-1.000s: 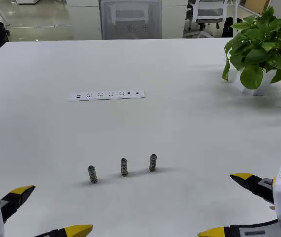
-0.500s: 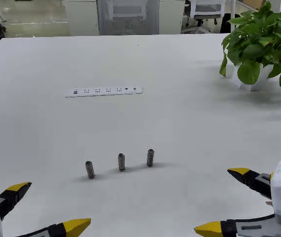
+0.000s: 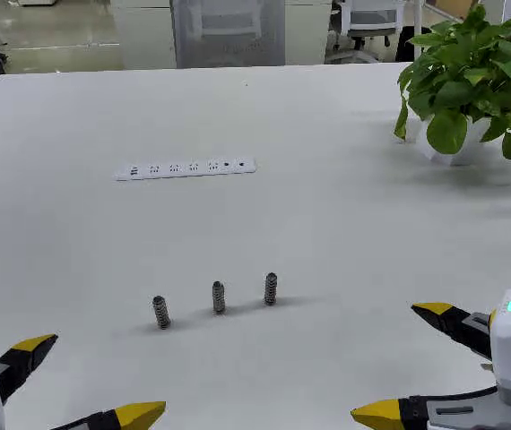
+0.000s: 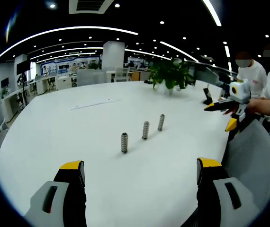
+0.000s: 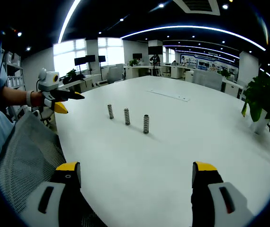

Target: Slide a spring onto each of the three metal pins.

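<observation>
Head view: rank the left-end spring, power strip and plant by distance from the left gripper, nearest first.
From the left gripper:
1. Left-end spring, just ahead and slightly right.
2. Power strip, farther ahead, lying flat.
3. Plant, far off at the right.

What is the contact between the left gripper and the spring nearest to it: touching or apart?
Apart. In the left gripper view, bare table lies between the left gripper, jaws open, and the nearest spring.

A white power strip lies flat on a broad white table, well apart from a leafy potted plant near its right edge, office chairs beyond.
</observation>
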A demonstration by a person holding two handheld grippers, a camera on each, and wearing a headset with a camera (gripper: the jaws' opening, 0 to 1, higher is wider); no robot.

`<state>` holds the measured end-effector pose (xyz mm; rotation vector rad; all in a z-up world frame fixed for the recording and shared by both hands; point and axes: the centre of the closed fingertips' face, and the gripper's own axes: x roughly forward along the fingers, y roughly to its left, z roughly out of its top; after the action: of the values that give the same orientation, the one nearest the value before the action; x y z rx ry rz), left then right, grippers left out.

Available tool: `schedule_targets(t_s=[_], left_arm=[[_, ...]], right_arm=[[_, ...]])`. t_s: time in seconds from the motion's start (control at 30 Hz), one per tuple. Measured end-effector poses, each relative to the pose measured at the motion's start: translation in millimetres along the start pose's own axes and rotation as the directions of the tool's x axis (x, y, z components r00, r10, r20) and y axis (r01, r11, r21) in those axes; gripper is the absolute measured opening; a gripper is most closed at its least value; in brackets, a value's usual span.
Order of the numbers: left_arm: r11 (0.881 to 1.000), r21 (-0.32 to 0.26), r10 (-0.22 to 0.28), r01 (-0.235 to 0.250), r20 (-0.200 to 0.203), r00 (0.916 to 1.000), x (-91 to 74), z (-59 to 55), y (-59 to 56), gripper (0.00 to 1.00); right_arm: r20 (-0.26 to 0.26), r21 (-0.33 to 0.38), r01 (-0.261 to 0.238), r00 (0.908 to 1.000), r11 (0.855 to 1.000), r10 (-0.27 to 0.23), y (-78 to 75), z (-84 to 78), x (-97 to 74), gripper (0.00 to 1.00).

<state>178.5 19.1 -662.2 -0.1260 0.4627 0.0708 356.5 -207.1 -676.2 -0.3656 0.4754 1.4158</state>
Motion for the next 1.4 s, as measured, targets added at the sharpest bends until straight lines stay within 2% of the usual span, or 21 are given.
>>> schedule_targets(t_s=[0.23,0.87,1.4], left_arm=[[1.000,0.004,-0.001,0.001,0.002,1.0000,-0.8,1.0,-0.2,1.00],[1.000,-0.011,0.005,-0.005,-0.001,1.0000,-4.4,-5.9,-6.0,1.00],[1.000,-0.014,0.012,-0.012,-0.004,0.9999,-4.1,-9.7,-3.3,1.00]], right_arm=[[-0.005,0.000,-0.008,1.0000,1.000,0.008,2.8,-1.7,1.0,0.99],[-0.001,-0.008,-0.018,0.9998,1.000,0.018,5.4,0.9,5.6,0.99],[0.004,-0.002,-0.011,0.9999,1.000,0.011,5.2,0.5,3.7,0.99]])
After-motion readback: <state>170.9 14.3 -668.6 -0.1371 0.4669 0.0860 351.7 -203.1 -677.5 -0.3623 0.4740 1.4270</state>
